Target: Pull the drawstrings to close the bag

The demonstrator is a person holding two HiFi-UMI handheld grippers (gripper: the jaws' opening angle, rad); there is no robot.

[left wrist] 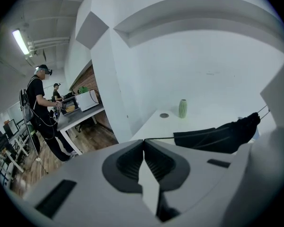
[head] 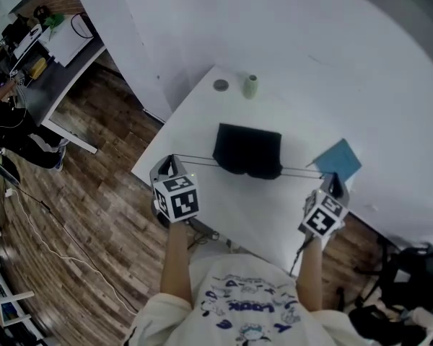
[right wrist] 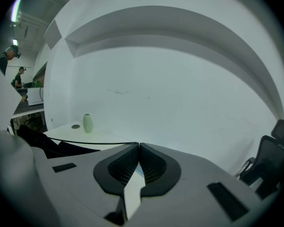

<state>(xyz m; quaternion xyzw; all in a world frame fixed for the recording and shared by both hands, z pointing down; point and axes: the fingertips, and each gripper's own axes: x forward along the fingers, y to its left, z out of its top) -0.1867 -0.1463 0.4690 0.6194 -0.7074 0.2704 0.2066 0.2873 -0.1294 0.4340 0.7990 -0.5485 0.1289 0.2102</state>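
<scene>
Left gripper (head: 172,158) is clamped on a taut drawstring (head: 196,161) at the worktop's (head: 195,114) left edge. Right gripper (head: 333,176) is clamped likewise near the right edge. The black bag (head: 247,150) lies between them.

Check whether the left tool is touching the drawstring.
Touching. Left gripper view shows the left tool shut on the drawstring, taut toward the bag.
</scene>
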